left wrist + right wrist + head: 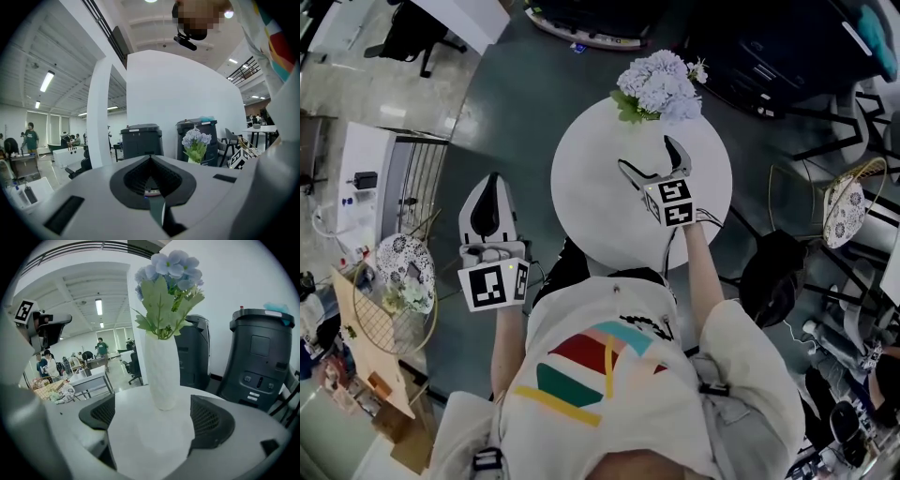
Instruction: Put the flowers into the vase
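Observation:
Blue-lilac flowers [661,86] stand in a white ribbed vase [161,371] at the far edge of a round white table [581,192]. In the right gripper view the flowers [168,282] rise out of the vase's mouth. My right gripper [647,155] hovers over the table, open and empty, jaws pointing at the vase, which stands just beyond them [152,416]. My left gripper [492,180] is off the table to the left, shut with nothing in it [150,161]. From there the flowers [197,140] show far off to the right.
Two dark bins [262,352] stand behind the table by a white wall. A wire chair with a patterned cushion [398,277] is at the left, another [848,211] at the right. A black chair [778,272] stands next to the table's right side. People stand in the background [30,136].

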